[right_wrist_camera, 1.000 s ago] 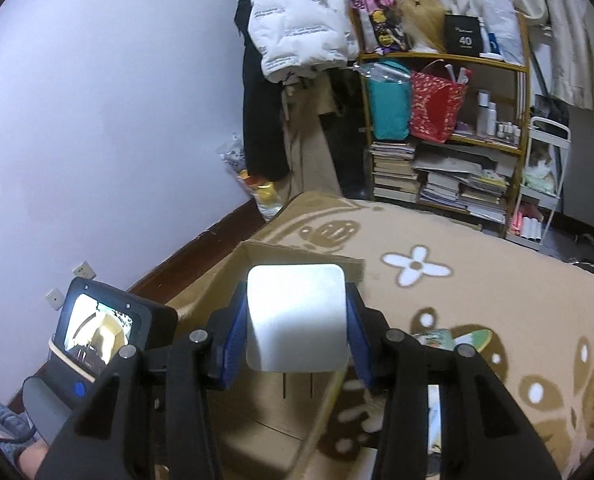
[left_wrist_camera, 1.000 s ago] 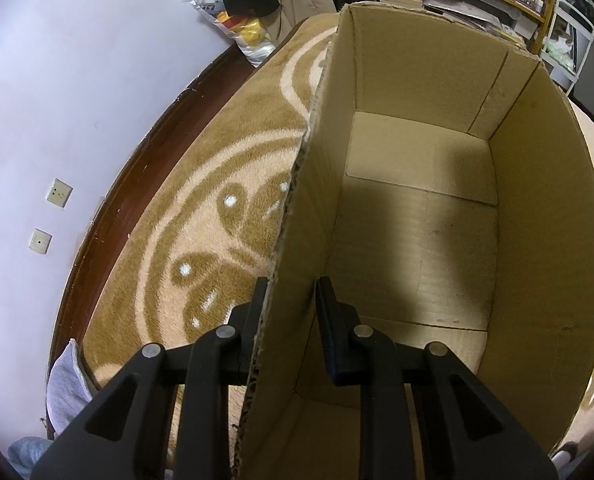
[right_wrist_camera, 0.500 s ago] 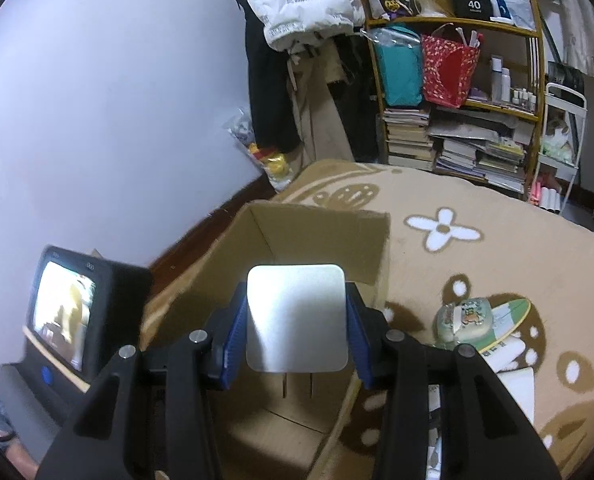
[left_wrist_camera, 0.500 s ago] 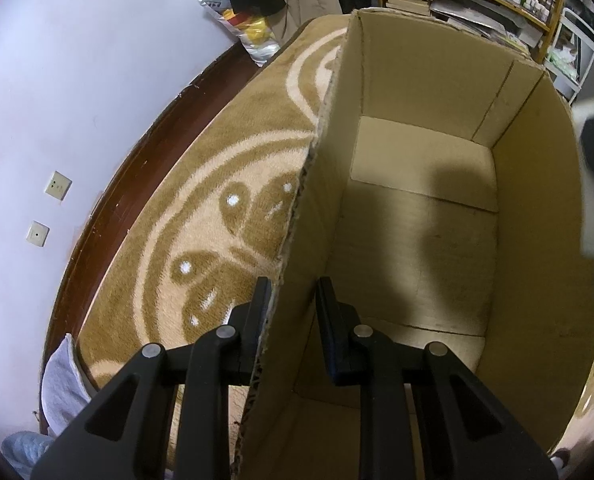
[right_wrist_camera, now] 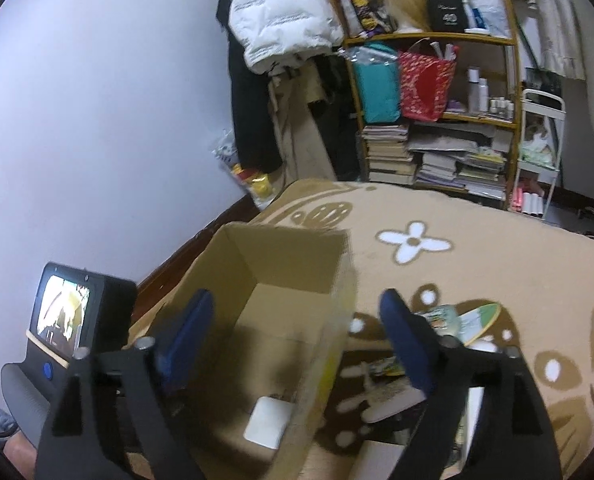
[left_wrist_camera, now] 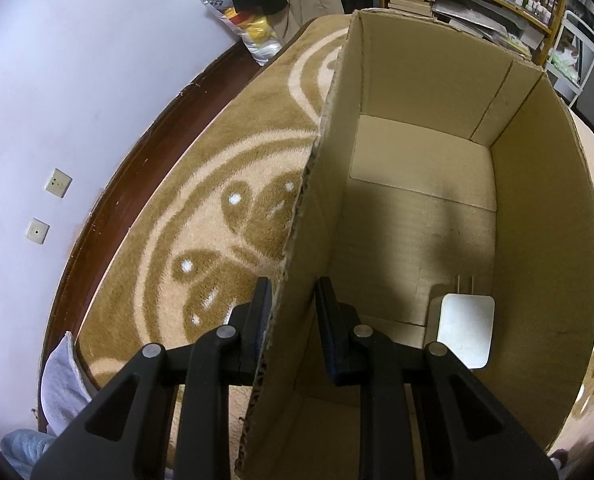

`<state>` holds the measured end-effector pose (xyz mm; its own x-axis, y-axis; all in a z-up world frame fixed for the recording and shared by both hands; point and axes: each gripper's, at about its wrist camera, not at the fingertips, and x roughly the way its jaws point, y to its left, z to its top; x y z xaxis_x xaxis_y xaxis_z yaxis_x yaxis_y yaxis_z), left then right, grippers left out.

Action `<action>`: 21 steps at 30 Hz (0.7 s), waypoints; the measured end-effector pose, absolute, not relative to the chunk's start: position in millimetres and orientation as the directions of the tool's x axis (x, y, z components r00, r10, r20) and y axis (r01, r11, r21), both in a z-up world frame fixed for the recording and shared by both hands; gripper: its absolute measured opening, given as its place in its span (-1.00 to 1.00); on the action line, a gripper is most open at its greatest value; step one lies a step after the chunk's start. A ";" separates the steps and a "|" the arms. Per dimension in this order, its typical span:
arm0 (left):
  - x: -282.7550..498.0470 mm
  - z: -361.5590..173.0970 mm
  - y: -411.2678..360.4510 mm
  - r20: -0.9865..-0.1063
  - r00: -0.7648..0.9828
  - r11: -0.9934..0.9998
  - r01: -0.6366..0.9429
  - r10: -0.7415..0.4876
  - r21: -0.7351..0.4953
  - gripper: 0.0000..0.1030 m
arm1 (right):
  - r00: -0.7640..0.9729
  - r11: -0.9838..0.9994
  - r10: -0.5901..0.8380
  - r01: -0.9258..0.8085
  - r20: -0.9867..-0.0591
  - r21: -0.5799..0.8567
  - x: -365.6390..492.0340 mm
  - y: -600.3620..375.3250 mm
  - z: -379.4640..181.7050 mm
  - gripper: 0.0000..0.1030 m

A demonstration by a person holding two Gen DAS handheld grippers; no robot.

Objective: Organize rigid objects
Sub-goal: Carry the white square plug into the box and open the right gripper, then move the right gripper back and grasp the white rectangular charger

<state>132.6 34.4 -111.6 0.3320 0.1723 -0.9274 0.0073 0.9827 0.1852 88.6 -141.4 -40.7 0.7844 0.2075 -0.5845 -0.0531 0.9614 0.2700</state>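
Observation:
An open cardboard box (left_wrist_camera: 537, 208) (right_wrist_camera: 289, 256) stands on a patterned tan carpet. My left gripper (left_wrist_camera: 293, 300) is shut on the box's left wall, one finger outside and one inside. A white two-pin charger (left_wrist_camera: 463, 328) (right_wrist_camera: 268, 422) lies on the box floor by the right wall. My right gripper (right_wrist_camera: 297, 340) hangs above the box's right rim, its jaws opening wide with nothing between its blue pads (right_wrist_camera: 189, 328).
Several flat items, among them a round green-rimmed one (right_wrist_camera: 477, 320) and white cards (right_wrist_camera: 381, 456), lie on the carpet (right_wrist_camera: 457, 272) right of the box. A crowded bookshelf (right_wrist_camera: 433, 120) and hanging clothes stand at the back. The purple wall (left_wrist_camera: 77, 100) runs along the left.
My right gripper has opened and let go of the white charger, which now lies on the box floor. The left gripper has kept its hold on the box wall.

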 end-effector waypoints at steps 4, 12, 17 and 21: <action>132.9 -111.8 34.2 -0.927 0.332 0.982 0.009 0.176 0.190 -0.59 | 0.795 0.965 0.166 -0.009 -0.584 0.262 85.4 -160.9 -37.5 1.00; 133.0 -111.3 35.0 -0.928 0.330 0.982 0.008 0.173 0.186 -0.59 | 0.773 0.965 0.109 0.068 -0.624 0.253 79.7 -194.3 -54.0 1.00; 133.2 -111.2 35.1 -0.928 0.330 0.982 0.008 0.174 0.187 -0.59 | 0.750 0.960 0.100 0.100 -0.654 0.262 71.5 -205.9 -72.1 1.00; 133.0 -111.3 35.2 -0.927 0.330 0.982 0.009 0.177 0.190 -0.59 | 0.725 0.962 0.109 0.095 -0.680 0.255 64.4 -202.9 -86.5 1.00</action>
<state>133.0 35.2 -111.3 0.3300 0.1765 -0.9273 0.0089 0.9817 0.1901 64.4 -202.9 -86.5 0.7255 0.1085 -0.6796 0.0947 0.9624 0.2548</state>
